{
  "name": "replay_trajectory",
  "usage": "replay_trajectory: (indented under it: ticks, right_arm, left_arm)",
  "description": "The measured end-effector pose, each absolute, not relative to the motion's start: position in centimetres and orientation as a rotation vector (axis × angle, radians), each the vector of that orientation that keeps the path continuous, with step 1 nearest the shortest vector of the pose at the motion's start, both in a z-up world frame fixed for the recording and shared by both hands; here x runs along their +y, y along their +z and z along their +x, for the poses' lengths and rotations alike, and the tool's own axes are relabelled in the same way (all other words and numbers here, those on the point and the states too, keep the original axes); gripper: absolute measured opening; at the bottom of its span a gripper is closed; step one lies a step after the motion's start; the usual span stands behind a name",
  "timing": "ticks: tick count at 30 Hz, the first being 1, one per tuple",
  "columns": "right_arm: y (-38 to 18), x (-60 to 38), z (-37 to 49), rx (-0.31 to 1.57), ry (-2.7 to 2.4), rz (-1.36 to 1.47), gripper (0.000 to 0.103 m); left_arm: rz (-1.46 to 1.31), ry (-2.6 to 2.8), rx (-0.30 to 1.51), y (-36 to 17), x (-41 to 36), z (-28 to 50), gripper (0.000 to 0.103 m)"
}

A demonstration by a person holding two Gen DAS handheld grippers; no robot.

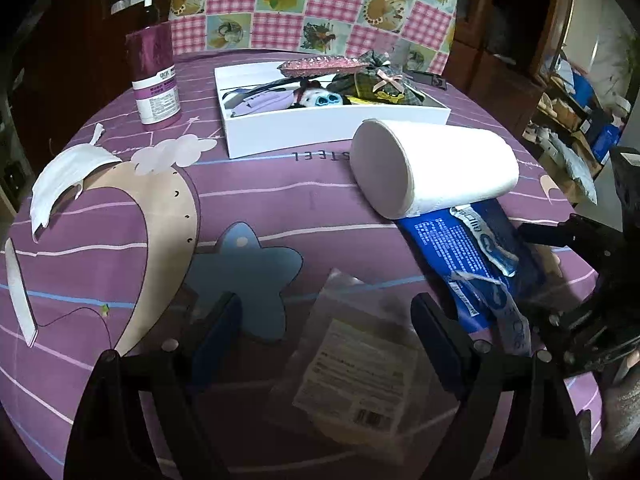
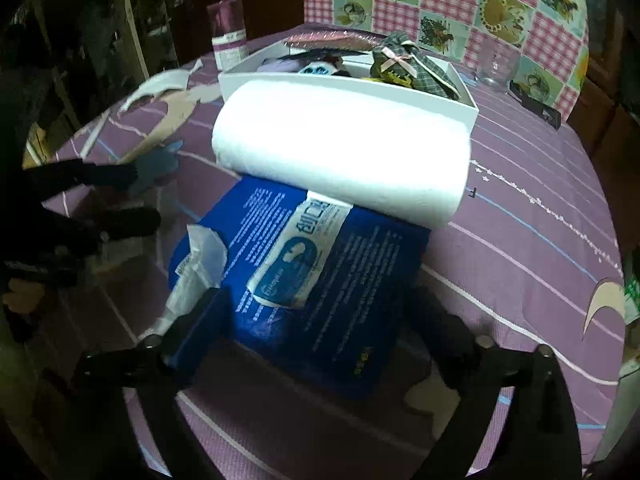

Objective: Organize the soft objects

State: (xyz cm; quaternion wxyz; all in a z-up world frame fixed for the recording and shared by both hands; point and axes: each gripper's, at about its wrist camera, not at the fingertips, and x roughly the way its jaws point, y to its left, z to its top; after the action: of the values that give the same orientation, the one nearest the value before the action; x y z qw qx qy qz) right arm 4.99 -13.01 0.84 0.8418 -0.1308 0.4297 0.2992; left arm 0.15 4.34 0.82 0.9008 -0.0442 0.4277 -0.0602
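Two grippers hang over a round table covered in a purple striped cloth [image 1: 248, 208], and the white tray [image 1: 320, 128] near its far side serves as the landmark. Inside the tray lie a plaid fabric pouch with a pink bow [image 1: 376, 80], a small plush toy with a blue nose [image 1: 320, 98], a lilac piece of cloth [image 1: 260, 104] and a pink sequined item [image 1: 320, 66] resting across the back rim. Just in front of the tray a white paper roll [image 1: 432, 168] lies on its side, close against the tray's front wall in the right wrist view. Its near side rests on the far end of a blue wipes pack [image 2: 320, 272], which lies flat in front of the roll. To the left of the pack, further from the tray, sits a clear plastic packet with a printed label [image 1: 360, 372]. Left of the tray stands a purple pump bottle [image 1: 154, 76].

The left gripper [image 1: 324, 332] has its fingers spread wide on either side of the clear packet, not pressing it. The right gripper [image 2: 320, 320] straddles the near end of the blue pack with its fingers at their widest; whether the pads touch the pack's edges I cannot tell.
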Motion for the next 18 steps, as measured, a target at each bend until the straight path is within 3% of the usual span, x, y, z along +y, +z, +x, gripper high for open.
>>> replay_trajectory:
  ticks: [14,16,18]
  right_arm:
    - [2.4,-14.1,4.3,0.835,0.631,-0.226,0.099]
    - [2.9,-14.2,4.0,0.806,0.640,-0.206,0.093]
    - [3.0,-13.9,3.8,0.803,0.646,-0.202,0.075]
  left_arm:
    - [-0.079,-0.119,0.885,0.9,4.1,0.2,0.090]
    - [-0.083,-0.125,0.877,1.0,4.1,0.1,0.090]
    - [-0.082,-0.132,0.870,1.1,4.1,0.1,0.090]
